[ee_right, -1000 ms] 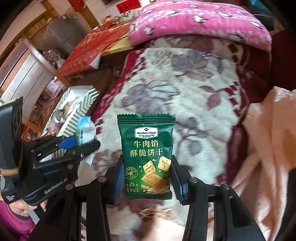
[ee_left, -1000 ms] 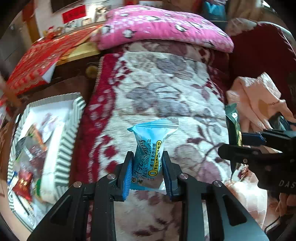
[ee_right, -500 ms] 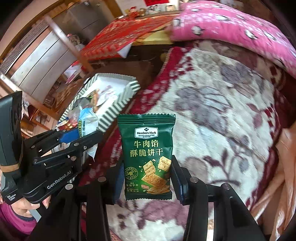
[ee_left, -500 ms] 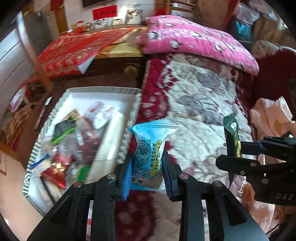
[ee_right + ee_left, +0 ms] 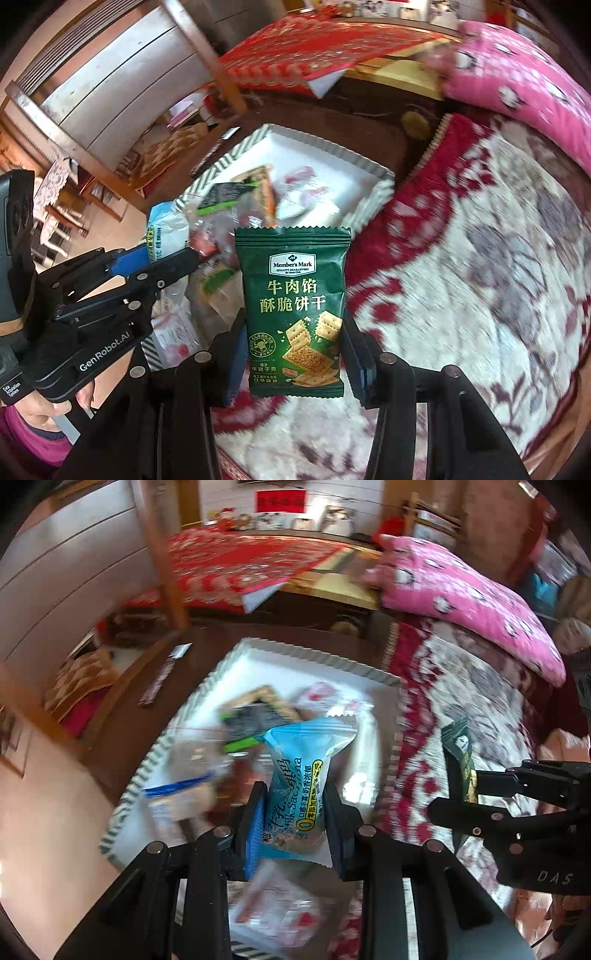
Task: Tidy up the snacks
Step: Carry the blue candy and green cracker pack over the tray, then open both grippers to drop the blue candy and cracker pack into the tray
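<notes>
My left gripper is shut on a light blue snack packet, held upright over the white tray with the striped rim. That tray holds several snack packs. My right gripper is shut on a green cracker packet, upright above the flowered blanket just right of the tray. In the left wrist view the right gripper shows at the right edge with the green packet edge-on. In the right wrist view the left gripper sits at the left with the blue packet.
A pink pillow lies at the far end of the blanket. A red patterned cloth covers a table behind the tray. A wooden post and grey panelled wall stand at the left. A hand grips the left tool.
Both grippers have swung left with their packets, from over the blanket toward the tray. The tray has come from the left edge to under the left gripper. Neither grip has changed.
</notes>
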The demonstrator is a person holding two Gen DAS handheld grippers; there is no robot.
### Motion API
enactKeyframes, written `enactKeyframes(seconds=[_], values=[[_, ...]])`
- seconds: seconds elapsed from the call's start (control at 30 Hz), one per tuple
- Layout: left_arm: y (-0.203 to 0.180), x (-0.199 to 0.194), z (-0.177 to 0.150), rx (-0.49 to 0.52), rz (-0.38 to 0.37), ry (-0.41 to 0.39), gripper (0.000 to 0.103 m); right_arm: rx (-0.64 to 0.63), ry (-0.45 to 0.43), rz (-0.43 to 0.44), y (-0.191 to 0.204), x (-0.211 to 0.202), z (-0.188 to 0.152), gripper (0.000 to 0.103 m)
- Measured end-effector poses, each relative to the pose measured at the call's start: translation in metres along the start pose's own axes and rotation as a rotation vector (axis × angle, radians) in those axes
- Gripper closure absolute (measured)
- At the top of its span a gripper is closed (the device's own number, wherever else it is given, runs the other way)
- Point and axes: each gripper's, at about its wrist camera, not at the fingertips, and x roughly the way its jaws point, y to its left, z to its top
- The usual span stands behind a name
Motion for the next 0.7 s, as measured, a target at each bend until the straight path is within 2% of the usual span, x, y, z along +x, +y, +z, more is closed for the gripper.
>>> enactKeyframes(seconds=[0.2,0.4,0.6,0.7], values=[[0.034,0.008,-0.002,-0.068,0.034,0.023,0.074,-0.040,0.041,0.022,0.025,0.030,0.026,0.052],[0.045,0.016,-0.003,-0.090,0.045,0.037,0.074,-0.052,0.080,0.028,0.039,0.060,0.046,0.052],[0.054,0.025,-0.003,-0.113,0.069,0.052,0.074,-0.057,0.115,0.011,0.049,0.087,0.051,0.052],[0.057,0.026,-0.004,-0.125,0.084,0.055,0.069,-0.023,0.099,0.047,0.047,0.087,0.049,0.045]])
